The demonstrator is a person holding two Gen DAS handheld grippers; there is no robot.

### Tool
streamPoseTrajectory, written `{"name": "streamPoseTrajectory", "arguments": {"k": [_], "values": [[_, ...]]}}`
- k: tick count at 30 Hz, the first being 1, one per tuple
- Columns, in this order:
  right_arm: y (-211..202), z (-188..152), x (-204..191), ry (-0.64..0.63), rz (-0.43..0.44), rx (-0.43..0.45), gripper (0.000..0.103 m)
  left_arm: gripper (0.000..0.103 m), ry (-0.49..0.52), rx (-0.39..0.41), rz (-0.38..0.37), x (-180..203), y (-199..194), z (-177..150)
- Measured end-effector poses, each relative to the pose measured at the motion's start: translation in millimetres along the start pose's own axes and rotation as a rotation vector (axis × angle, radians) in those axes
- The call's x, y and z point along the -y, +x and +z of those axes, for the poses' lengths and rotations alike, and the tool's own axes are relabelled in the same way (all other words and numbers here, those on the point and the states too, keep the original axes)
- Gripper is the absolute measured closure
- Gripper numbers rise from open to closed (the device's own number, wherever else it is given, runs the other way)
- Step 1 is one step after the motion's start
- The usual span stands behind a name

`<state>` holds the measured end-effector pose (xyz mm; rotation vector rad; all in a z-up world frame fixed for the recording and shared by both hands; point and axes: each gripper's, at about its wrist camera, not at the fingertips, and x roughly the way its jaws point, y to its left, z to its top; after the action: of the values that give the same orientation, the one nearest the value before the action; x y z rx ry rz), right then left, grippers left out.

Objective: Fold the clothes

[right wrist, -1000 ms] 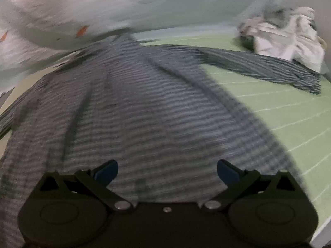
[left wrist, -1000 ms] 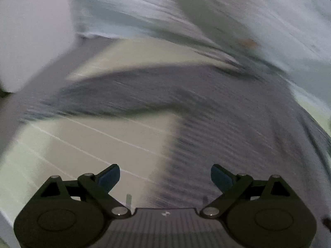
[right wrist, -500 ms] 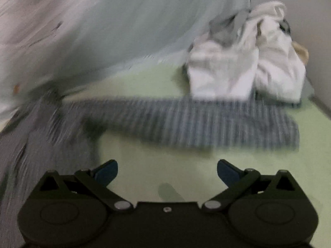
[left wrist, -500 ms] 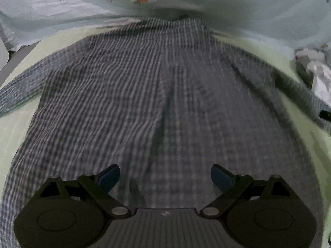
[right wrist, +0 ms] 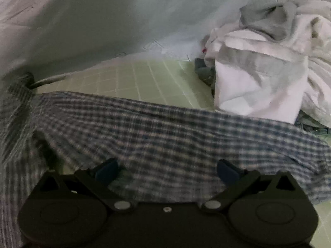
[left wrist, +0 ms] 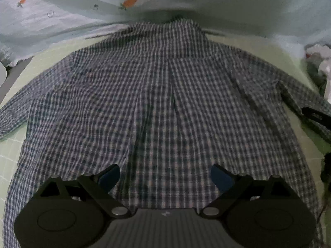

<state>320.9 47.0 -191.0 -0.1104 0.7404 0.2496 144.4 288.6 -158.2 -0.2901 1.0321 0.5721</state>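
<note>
1. The shirt (left wrist: 165, 103), a blue-and-white check, lies spread flat, back up, on the green gridded mat (left wrist: 8, 161), collar toward the mat's far edge.
2. One sleeve (right wrist: 175, 136) stretches across the mat toward its right edge, ending near a pile (right wrist: 258, 78) of white and grey clothes.
3. The left gripper (left wrist: 165, 175) is over the shirt's lower back, blue-tipped fingers spread wide, holding nothing.
4. The right gripper (right wrist: 167, 170) is over the sleeve, fingers likewise wide apart, with no cloth pinched between them.
5. A pale sheet (left wrist: 62, 16) with carrot prints rises behind the mat's far edge.
</note>
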Motion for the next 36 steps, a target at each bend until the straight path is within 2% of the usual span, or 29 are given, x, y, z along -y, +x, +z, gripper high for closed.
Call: {"name": "streamPoseTrajectory", "arguments": {"k": [4, 6, 9, 13, 15, 20, 23, 28, 33, 36], "values": [[-19.1, -12.0, 9.5, -0.022, 0.043, -0.035, 0.0, 0.008, -0.021, -0.04, -0.015, 3.0, 9.7, 2.6], [-36.4, -12.4, 28.0, 0.011, 0.011, 0.015, 0.0, 0.009, -0.011, -0.047, -0.018, 6.1, 11.7, 4.0], [-52.1, -10.2, 71.2, 0.143, -0.104, 0.081, 0.0, 0.009, 0.011, -0.054, -0.023, 11.2, 14.0, 5.9], [-44.6, -15.8, 134.9, 0.313, -0.295, 0.05, 0.0, 0.009, 0.019, -0.075, -0.039, 17.1, 21.4, 6.6], [-37.5, -18.4, 150.9, 0.335, -0.348, 0.026, 0.0, 0.008, 0.031, -0.077, -0.043, 20.3, 22.8, 7.1], [-36.4, -31.7, 168.9, 0.298, -0.451, -0.017, 0.0, 0.008, 0.041, -0.075, -0.045, 20.4, 21.7, 6.6], [-46.5, -39.0, 181.2, 0.343, -0.462, -0.019, 0.0, 0.008, 0.012, -0.073, -0.042, 10.2, 19.4, 4.5], [-67.5, -41.2, 160.1, 0.252, -0.447, 0.0, 0.0, 0.008, -0.07, -0.043, -0.012, -27.3, 9.3, -3.5], [-92.1, -43.7, 106.5, 0.202, -0.286, 0.021, 0.0, 0.008, -0.19, 0.011, 0.032, -83.2, -11.0, -20.5], [-109.7, -52.8, 56.3, 0.136, -0.167, 0.012, 0.0, 0.008, -0.246, 0.04, 0.059, -126.2, -25.3, -37.3]]}}
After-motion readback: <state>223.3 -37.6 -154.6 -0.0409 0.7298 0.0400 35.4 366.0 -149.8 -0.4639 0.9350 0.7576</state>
